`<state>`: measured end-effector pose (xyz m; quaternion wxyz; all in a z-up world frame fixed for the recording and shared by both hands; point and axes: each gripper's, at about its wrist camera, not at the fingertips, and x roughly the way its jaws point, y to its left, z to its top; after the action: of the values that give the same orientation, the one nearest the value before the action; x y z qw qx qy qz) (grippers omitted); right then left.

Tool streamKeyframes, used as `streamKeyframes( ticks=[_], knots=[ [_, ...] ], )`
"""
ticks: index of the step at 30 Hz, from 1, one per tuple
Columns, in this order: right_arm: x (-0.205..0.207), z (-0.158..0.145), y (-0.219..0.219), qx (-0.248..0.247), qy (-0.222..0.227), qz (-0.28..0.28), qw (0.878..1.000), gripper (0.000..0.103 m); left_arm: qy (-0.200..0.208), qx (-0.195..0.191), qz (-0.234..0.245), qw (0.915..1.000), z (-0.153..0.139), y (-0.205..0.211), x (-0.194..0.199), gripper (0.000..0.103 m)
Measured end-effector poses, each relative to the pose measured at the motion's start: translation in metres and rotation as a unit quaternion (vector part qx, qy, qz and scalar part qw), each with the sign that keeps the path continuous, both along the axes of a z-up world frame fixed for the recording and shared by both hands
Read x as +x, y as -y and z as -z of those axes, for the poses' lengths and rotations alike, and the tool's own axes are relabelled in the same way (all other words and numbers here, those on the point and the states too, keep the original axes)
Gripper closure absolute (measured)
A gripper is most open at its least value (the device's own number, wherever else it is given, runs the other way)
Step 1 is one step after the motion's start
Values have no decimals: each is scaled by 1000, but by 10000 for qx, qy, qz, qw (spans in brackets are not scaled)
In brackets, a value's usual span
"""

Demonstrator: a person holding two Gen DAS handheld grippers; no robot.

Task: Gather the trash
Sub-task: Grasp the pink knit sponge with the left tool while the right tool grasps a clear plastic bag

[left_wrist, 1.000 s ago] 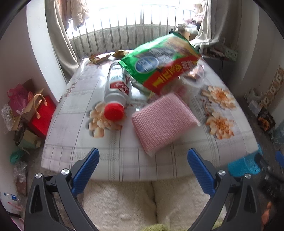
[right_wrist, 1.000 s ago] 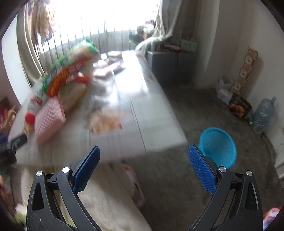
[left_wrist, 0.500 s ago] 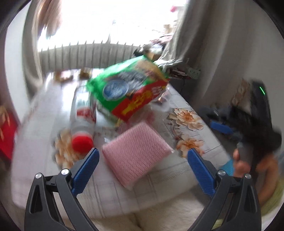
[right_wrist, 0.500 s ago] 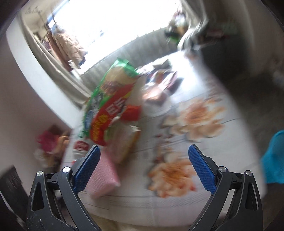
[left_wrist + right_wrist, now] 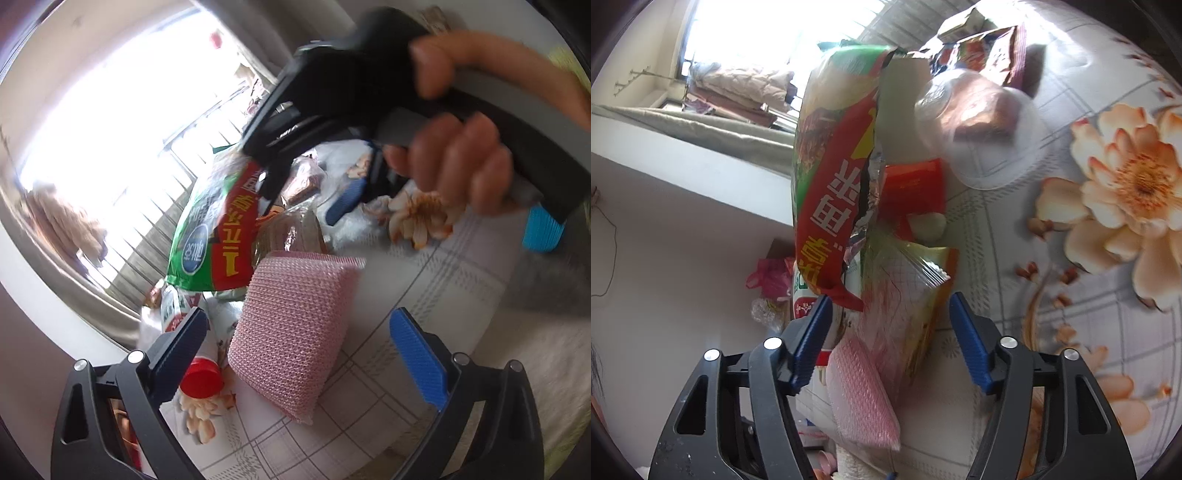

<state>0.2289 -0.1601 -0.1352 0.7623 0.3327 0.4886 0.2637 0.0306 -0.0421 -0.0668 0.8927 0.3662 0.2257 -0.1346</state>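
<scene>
My left gripper [image 5: 299,354] is open, low over the near table edge, with a pink mesh sponge [image 5: 291,332] lying just ahead between its fingers. A red-capped bottle [image 5: 201,380] lies by its left finger. Behind stands a large green and red snack bag [image 5: 218,229]. A hand carries my right gripper [image 5: 347,199] in from the upper right. In the right wrist view, my right gripper [image 5: 890,332] is closing its jaws around a clear yellow-edged wrapper [image 5: 912,302] and the snack bag's [image 5: 827,221] lower corner; the pads are apart from both. The pink sponge [image 5: 864,398] lies under it.
A clear plastic cup [image 5: 982,129], a red packet [image 5: 912,184] and more wrappers [image 5: 982,48] lie further along the flowered tablecloth [image 5: 1126,177]. A blue basket [image 5: 543,232] stands on the floor beyond the table's right edge. A window with a railing is behind.
My right gripper swung from the floor and basket to the pile on the table and its jaws narrowed. My left gripper rolled and came closer to the sponge; the hand entered its view.
</scene>
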Motion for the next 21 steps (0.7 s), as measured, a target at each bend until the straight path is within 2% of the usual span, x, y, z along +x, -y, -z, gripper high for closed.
streamKeyframes(
  ticks=[5,11,15,18,21],
  knots=[
    [8,8,-8,-3,-156,-59,9999,62,10,186,-106,9998,8,-1,9,15],
    [2,10,3,101,-250,-10,9996,84,-124,155,-288,9994,11,-5,28,30],
    [-3,4,15,125,-220,28,9997,90,-268,31,-441,9987,13,-12,44,54],
    [-9,3,20,117,-175,54,9998,91,-178,-114,-517,9984,5,-17,42,64],
    [-16,4,26,154,-172,113,9997,92,-123,-235,-534,9982,-3,-21,36,69]
  ],
)
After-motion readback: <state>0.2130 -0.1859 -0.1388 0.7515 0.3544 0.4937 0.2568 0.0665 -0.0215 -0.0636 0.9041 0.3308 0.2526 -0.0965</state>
